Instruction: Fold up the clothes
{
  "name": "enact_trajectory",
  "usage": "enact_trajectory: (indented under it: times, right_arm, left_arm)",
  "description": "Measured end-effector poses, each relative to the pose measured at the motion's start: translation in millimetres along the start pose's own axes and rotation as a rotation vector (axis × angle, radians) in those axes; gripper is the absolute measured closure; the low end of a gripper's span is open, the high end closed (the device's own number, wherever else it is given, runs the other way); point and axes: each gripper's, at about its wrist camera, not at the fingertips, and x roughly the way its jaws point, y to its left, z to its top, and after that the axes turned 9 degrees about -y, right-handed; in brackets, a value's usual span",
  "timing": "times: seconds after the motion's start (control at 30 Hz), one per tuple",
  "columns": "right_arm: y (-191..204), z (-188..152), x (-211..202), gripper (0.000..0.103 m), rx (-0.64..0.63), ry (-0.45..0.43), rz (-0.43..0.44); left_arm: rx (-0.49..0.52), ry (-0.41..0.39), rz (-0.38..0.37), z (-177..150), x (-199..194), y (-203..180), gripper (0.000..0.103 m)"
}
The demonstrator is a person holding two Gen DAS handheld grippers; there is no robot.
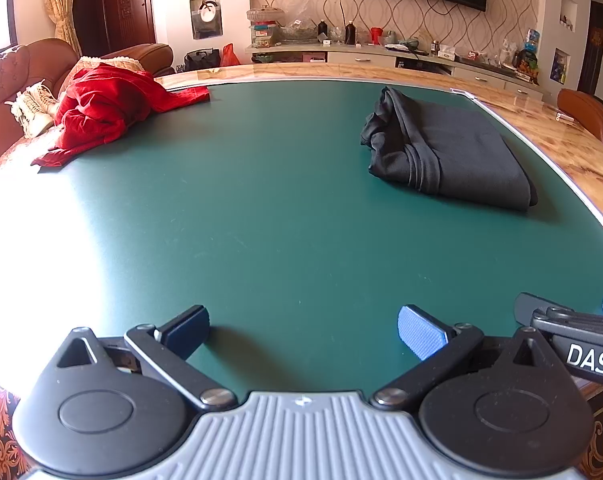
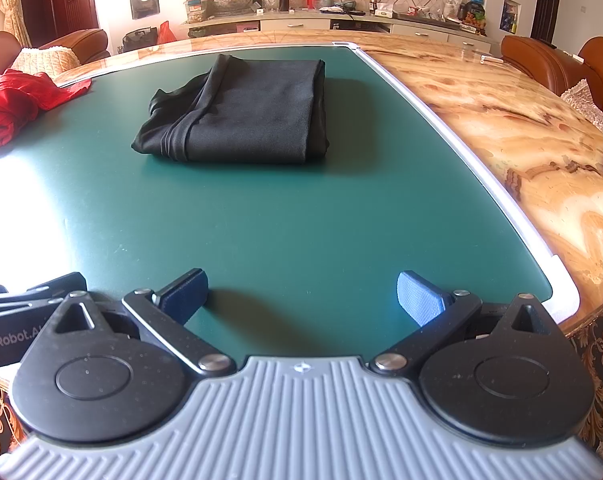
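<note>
A black garment (image 1: 453, 152) (image 2: 245, 116) lies folded into a flat rectangle on the green mat (image 1: 281, 208) (image 2: 281, 216), toward its far right corner. A red garment (image 1: 105, 108) (image 2: 9, 104) is crumpled in a heap at the mat's far left edge, partly hanging off. My left gripper (image 1: 303, 334) hovers open over the near edge of the mat, nothing between its fingers. My right gripper (image 2: 303, 298) is open too and holds nothing, at the near edge right of the left one. Both stand well short of the clothes.
The mat covers part of a marble-patterned table (image 2: 521, 128). Brown leather chairs (image 2: 541, 64) stand at the right, a brown sofa (image 1: 17, 80) with white shoes (image 1: 31, 108) at the left. A cluttered sideboard (image 1: 381, 50) runs along the back wall.
</note>
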Motion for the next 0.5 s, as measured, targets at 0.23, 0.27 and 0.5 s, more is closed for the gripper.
enact_trajectory:
  times: [0.23,0.27,0.5]
  right_arm:
    - [-0.2,0.0,0.1,0.000,0.000,0.000,0.000]
    - [-0.1,0.0,0.1,0.000,-0.001,0.000,0.000]
    - [-0.3,-0.1,0.0,0.000,-0.002,0.000,0.002]
  left_arm:
    - [0.000,0.000,0.000,0.5,0.0,0.4,0.000]
    - [0.000,0.000,0.000,0.5,0.0,0.4,0.000]
    - [0.000,0.000,0.000,-0.6,0.1,0.2,0.000]
